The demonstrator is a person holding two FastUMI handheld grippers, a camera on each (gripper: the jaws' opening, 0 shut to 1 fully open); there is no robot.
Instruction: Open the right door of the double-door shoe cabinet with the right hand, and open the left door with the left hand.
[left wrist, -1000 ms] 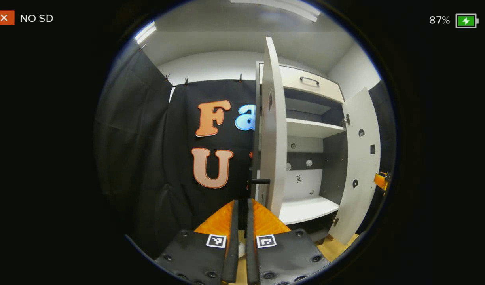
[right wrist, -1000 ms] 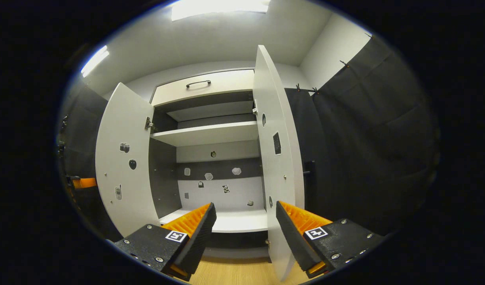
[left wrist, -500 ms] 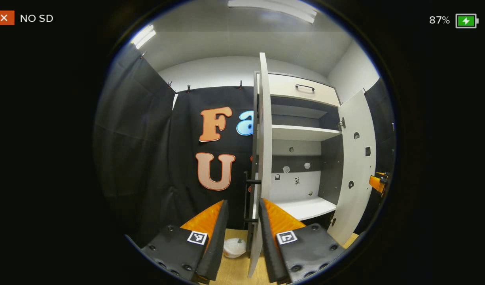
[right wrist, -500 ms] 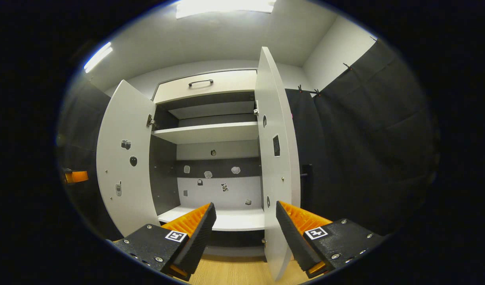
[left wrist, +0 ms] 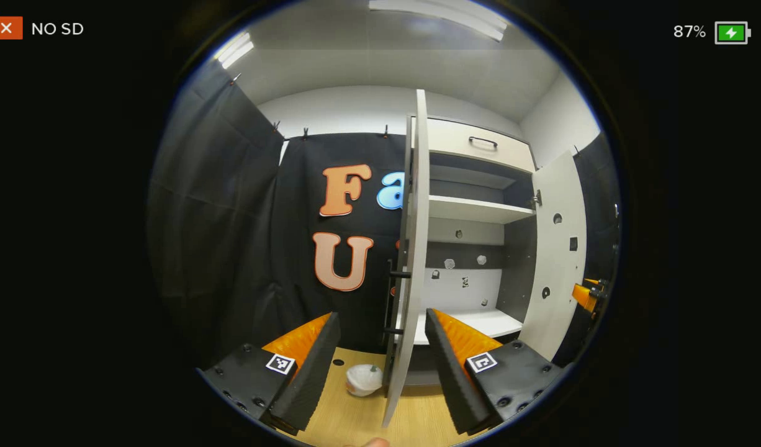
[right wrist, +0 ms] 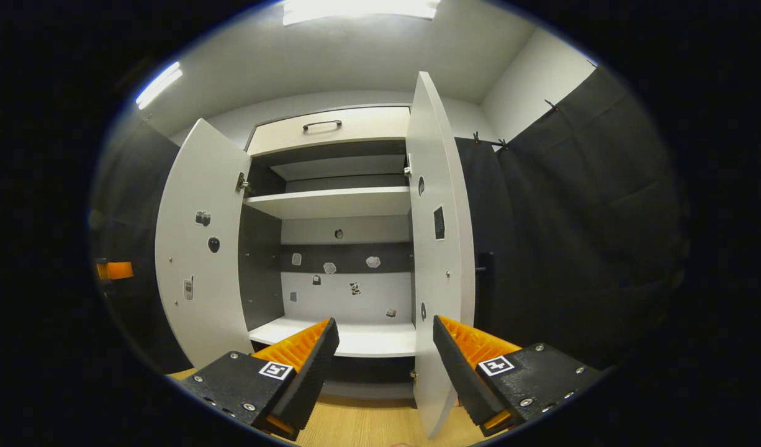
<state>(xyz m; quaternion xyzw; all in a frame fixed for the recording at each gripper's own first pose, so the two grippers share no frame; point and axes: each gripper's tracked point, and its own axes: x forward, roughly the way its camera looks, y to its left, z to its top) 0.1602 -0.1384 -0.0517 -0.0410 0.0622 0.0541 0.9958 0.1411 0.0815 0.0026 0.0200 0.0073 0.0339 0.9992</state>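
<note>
Both doors look fully swung out, so the step in hand is prob. the release and back-off. Left gripper (left wrist: 380,354) has its jaws spread wide, touching nothing; left door (left wrist: 411,248) stands edge-on between the two fingers, its black bar handle (left wrist: 393,304) on the outer face. Right gripper (right wrist: 385,357) is likewise spread and empty, w/ right door (right wrist: 439,248) just beyond its right finger. To do it well: draw each gripper straight back along its own axis, keep jaws wide, don't brush a door edge or it may swing.

Shoe cabinet (right wrist: 337,248) sits on the wooden floor (right wrist: 368,422), interior bare.

Count: 2 doors, 2 grippers, 1 top drawer (right wrist: 331,127), 2 shelves visible inside (poss. a third up top, too dark to call), 1 small white round thing (left wrist: 363,379) on the floor beside the left door.
</note>
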